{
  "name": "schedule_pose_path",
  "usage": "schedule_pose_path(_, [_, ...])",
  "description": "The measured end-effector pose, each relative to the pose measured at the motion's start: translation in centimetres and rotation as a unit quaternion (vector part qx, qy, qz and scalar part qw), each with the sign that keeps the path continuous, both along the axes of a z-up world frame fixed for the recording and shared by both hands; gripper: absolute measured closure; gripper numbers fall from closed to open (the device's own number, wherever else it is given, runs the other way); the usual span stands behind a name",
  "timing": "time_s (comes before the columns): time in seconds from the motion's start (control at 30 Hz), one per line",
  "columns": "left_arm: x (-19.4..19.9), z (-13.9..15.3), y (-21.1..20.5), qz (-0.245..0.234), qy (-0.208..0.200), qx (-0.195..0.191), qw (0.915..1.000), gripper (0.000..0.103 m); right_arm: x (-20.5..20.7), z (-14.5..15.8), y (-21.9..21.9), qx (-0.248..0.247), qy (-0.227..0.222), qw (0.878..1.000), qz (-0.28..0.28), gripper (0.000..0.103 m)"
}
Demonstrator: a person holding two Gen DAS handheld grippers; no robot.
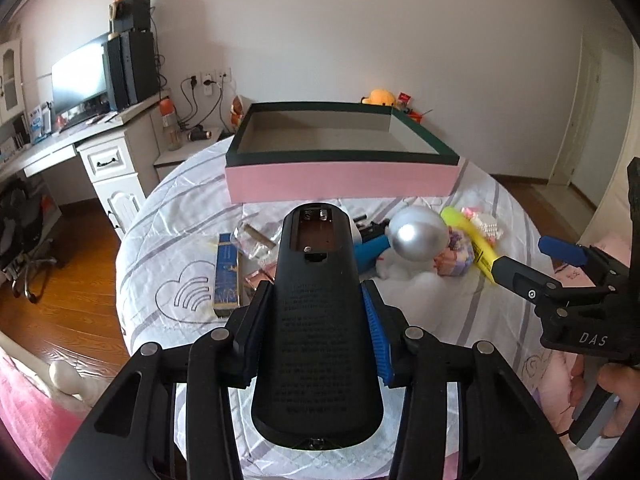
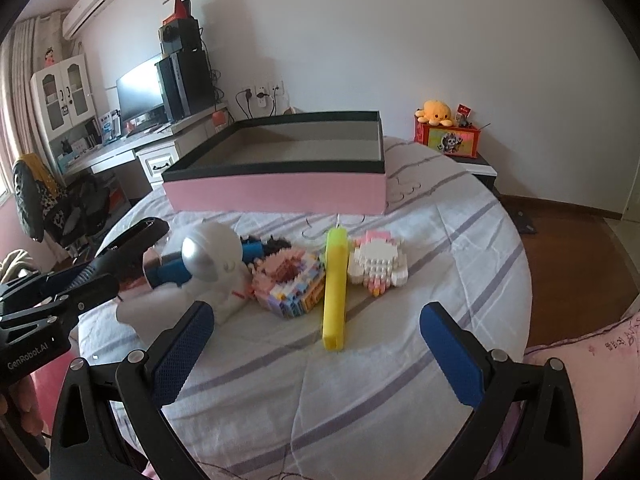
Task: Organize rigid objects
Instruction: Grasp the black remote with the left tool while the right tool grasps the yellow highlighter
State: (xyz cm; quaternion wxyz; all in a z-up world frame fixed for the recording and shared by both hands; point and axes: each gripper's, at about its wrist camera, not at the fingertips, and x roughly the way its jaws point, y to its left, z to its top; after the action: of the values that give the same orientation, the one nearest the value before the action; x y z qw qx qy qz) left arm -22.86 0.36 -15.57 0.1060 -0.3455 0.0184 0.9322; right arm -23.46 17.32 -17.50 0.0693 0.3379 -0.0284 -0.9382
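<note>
Remote control (image 1: pixel 316 320), black and turned back-up with its battery bay uncovered, sits clamped between my left gripper's (image 1: pixel 316 320) fingers, its far end reaching past the tips toward the pink box (image 1: pixel 340 180). Just right of those fingers I see the astronaut figure (image 2: pixel 212 264) with its silver visor, then the brick models (image 2: pixel 292 280). My right gripper (image 2: pixel 316 344) stands wide with nothing gripped, the yellow highlighter (image 2: pixel 335 288) lying on the bedsheet (image 2: pixel 440 248) ahead between its blue pads (image 2: pixel 452 356).
</note>
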Motion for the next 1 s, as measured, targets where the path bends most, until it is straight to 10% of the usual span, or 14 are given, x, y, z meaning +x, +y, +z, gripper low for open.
schedule_pose_path(0.4, [-0.7, 1.2, -0.3, -0.009, 0.006, 0.013, 0.9999, 0.059, -2.5, -1.2, 1.4, -0.010, -0.019, 1.000, 0.003, 0.002])
schedule_pose_path(0.53, [-1.1, 1.6, -0.1, -0.015, 0.008, 0.012, 0.9998, 0.059, -3.8, -2.4, 1.6, -0.005, -0.046, 0.999, 0.013, 0.038])
schedule_pose_path(1.0, [-2.0, 2.7, 0.5, -0.027, 0.017, 0.009, 0.9994, 0.059, -4.9, -3.7, 1.5, 0.000, -0.077, 0.996, 0.040, 0.065])
